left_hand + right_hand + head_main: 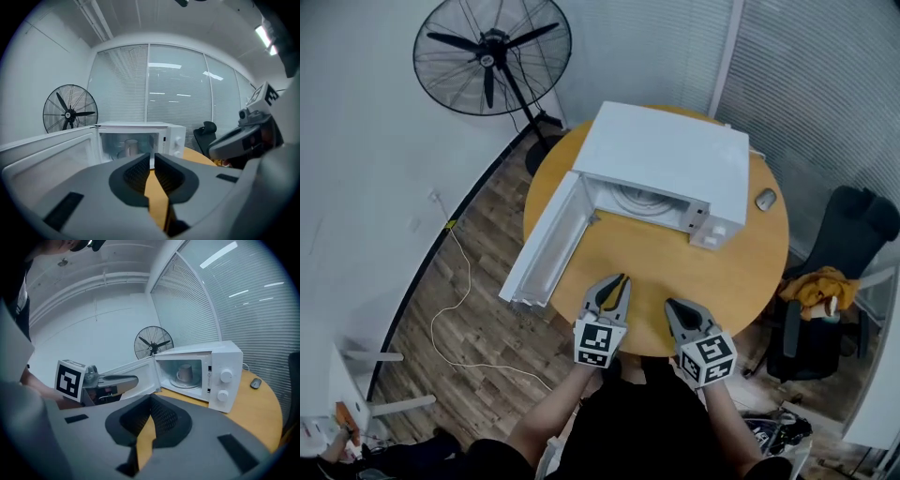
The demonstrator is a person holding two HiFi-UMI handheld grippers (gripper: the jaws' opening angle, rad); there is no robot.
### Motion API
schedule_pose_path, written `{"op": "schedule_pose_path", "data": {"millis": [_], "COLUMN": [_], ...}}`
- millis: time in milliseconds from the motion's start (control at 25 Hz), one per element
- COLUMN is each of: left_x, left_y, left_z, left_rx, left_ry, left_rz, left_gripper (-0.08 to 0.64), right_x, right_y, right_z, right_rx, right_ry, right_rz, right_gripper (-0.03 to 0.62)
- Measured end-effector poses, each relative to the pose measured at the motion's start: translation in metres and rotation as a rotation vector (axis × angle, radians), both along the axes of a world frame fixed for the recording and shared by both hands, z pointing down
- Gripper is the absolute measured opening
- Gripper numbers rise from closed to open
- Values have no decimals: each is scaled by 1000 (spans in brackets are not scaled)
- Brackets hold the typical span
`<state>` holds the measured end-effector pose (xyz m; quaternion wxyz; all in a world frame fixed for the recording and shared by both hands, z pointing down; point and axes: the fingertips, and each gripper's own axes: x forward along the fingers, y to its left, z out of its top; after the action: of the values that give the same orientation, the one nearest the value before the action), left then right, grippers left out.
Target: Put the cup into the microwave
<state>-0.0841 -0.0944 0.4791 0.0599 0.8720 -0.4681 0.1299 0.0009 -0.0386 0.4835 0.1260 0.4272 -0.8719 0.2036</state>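
A white microwave stands on the round wooden table with its door swung wide open to the left. A pale cup stands on the glass turntable inside; the left gripper view also shows the cup. In the head view the oven's top hides it. My left gripper and right gripper hover side by side over the table's near edge, well short of the microwave. Both point toward the microwave. Left gripper and right gripper are each shut with nothing between the jaws.
A standing fan is on the floor behind the table at the left. A computer mouse lies right of the microwave. A black chair with a yellow cloth stands at the right. A white cable trails over the floor.
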Motion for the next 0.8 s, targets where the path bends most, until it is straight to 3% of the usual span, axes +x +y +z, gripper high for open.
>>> {"op": "schedule_pose_path", "data": {"millis": [440,640,800], "left_x": [-33,-43,-49], "left_y": [67,99,125], "left_z": [-35,-53,-60], "left_rx": [65,62,35], "left_ry": [68,101,82], "left_rz": [93,142,177], "left_gripper": [-3,-3,-3], "right_x": [-38,-45,-48], "right_y": [65,91,108], "right_z": [-20,-36,-49], "right_rx": [47,84,115], "right_ry": [15,15,13], "right_rz": [102,147,176], "right_gripper": [11,11,11]}}
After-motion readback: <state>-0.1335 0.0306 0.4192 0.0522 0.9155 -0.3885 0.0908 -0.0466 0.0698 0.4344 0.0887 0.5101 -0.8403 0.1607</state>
